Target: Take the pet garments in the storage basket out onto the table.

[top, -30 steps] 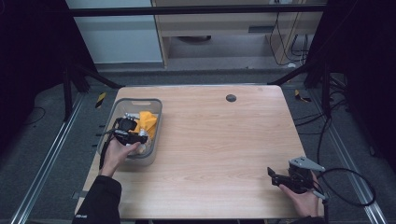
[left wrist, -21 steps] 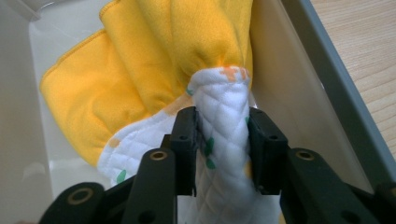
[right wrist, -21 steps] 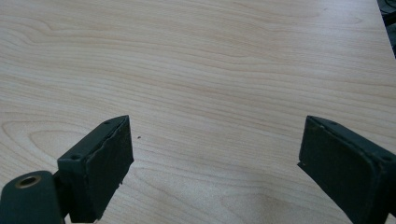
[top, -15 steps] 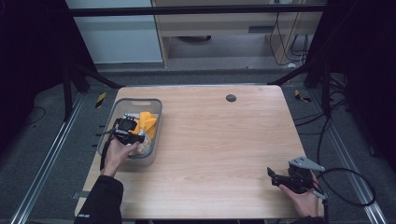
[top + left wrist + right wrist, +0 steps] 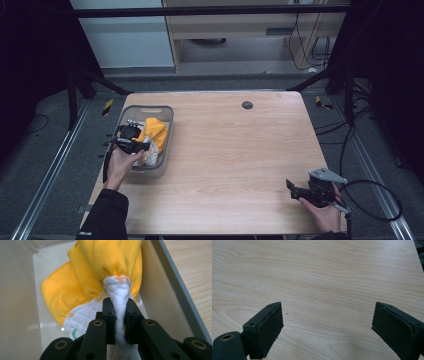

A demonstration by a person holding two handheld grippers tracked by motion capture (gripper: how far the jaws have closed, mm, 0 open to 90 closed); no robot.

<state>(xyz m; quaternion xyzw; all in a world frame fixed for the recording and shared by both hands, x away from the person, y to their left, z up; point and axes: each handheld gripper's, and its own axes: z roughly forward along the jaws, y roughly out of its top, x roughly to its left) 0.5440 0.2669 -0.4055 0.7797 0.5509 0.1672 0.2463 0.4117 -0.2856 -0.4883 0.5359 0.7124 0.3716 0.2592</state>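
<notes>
Because your left gripper [image 5: 119,315] pinches just a thin white quilted fold of the yellow cloth [image 5: 110,267] bunched inside the grey bin [image 5: 165,120], a quick lift may slip it free; your right gripper [image 5: 327,325] idles, jaws apart, over bare table [image 5: 240,165].

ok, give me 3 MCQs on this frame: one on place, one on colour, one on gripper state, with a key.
1. Where does the cloth lie?
A. in the grey bin
B. at the table's middle
C. on the floor

2. What colours is the cloth?
A. blue and black
B. yellow with quilted white
C. all red

3. How does the right gripper stand?
A. shut on the cloth
B. shut on nothing
C. open over bare table

Key:
1 A, the bin walls surround it in the left gripper view.
2 B, yellow folds over a white quilted part.
3 C, its jaws stand wide apart; the left gripper pinches the cloth.
</notes>
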